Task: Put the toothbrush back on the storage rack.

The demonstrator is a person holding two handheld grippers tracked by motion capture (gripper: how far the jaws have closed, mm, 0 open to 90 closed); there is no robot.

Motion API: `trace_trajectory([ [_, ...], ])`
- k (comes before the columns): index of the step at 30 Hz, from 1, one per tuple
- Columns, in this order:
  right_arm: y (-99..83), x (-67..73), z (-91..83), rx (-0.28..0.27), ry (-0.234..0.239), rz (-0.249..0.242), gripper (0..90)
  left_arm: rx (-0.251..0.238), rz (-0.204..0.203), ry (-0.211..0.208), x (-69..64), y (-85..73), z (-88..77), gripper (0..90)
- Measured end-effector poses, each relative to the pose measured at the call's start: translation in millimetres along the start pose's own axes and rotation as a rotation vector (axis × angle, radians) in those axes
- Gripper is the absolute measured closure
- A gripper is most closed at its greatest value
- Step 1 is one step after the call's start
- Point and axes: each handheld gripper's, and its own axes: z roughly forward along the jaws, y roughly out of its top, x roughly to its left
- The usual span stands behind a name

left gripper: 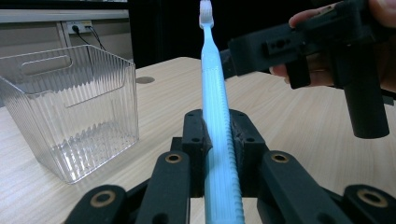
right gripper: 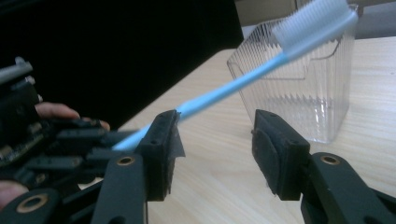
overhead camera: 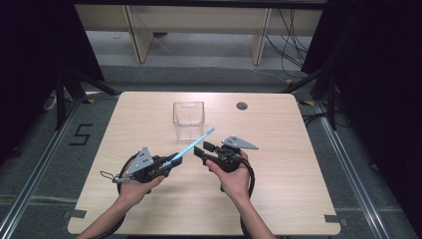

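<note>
A light blue toothbrush (overhead camera: 193, 144) with white bristles slants up over the table, head toward the back right. My left gripper (overhead camera: 169, 163) is shut on its handle (left gripper: 218, 140), with the head (left gripper: 206, 11) far ahead. My right gripper (overhead camera: 203, 149) is open, just right of the toothbrush shaft. In the right gripper view the brush (right gripper: 243, 84) passes behind the left pad (right gripper: 164, 140), and the gap (right gripper: 215, 140) between the pads holds nothing. A clear ribbed plastic bin (overhead camera: 189, 118) stands empty behind both grippers, also seen as the bin (left gripper: 74, 112) and the bin (right gripper: 308, 88).
The wooden table (overhead camera: 298, 179) has a round cable hole (overhead camera: 242, 105) at the back right. Black stands and cables flank the table on the floor. A pale bench (overhead camera: 199, 25) stands beyond the far edge.
</note>
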Motion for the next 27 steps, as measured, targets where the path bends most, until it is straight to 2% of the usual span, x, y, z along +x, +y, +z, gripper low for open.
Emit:
trace_trajectory([
  [1,2.3,-0.2,1.6,-0.011,0.011,0.025,50.6,0.000,0.000,0.001,0.0,-0.1,0.1,77.9],
  [3,3.1,-1.8,3.9,-0.027,0.022,0.019,50.4,0.000,0.000,0.000,0.0,-0.1,0.4,77.9],
  [6,6.3,-1.1,5.0,-0.031,0.016,0.058,50.2,0.002,0.002,0.000,-0.6,-0.6,1.2,77.9],
  [7,7.8,-2.5,6.3,-0.041,0.019,0.052,50.1,-0.003,0.001,-0.002,-1.0,-1.1,1.9,77.8],
  [8,8.5,-2.4,6.4,-0.049,0.018,0.070,50.1,-0.017,-0.001,-0.013,-1.2,-2.0,3.5,77.8],
  [9,9.8,-3.4,7.5,-0.053,0.017,0.072,50.2,0.005,0.004,-0.004,-2.1,-1.5,2.2,77.8],
  [12,11.8,-5.0,9.6,-0.063,0.031,0.110,51.7,0.003,0.002,-0.006,-3.2,-2.3,3.4,77.8],
  [14,12.3,-5.9,11.0,-0.067,0.035,0.131,54.4,-0.013,-0.001,-0.013,-3.0,-3.7,5.1,77.8],
  [17,12.4,-6.3,10.9,-0.069,0.036,0.150,61.0,0.007,-0.001,-0.003,-3.7,-4.3,3.9,77.7],
  [20,12.3,-8.2,10.3,-0.076,0.031,0.143,69.7,0.014,0.005,-0.004,-4.5,-4.9,4.5,77.7],
  [21,12.1,-9.0,10.4,-0.086,0.043,0.153,71.8,0.000,0.004,-0.013,-4.6,-6.1,6.6,77.6],
  [22,12.5,-8.0,9.2,-0.081,0.054,0.189,74.3,0.027,0.008,-0.004,-5.2,-6.3,6.0,77.6],
  [23,12.9,-8.1,9.2,-0.088,0.077,0.210,77.3,0.034,0.011,-0.005,-5.8,-7.4,7.2,77.5],
  [25,14.3,-7.5,8.6,-0.089,0.137,0.261,83.5,0.065,0.016,-0.014,-7.7,-10.2,10.1,76.9],
  [26,15.4,-6.8,8.4,-0.085,0.172,0.263,86.2,0.073,0.021,-0.019,-8.9,-11.5,11.5,75.7],
  [27,16.6,-5.1,8.8,-0.075,0.180,0.260,86.4,0.072,0.021,-0.033,-10.3,-12.4,13.7,73.4],
])
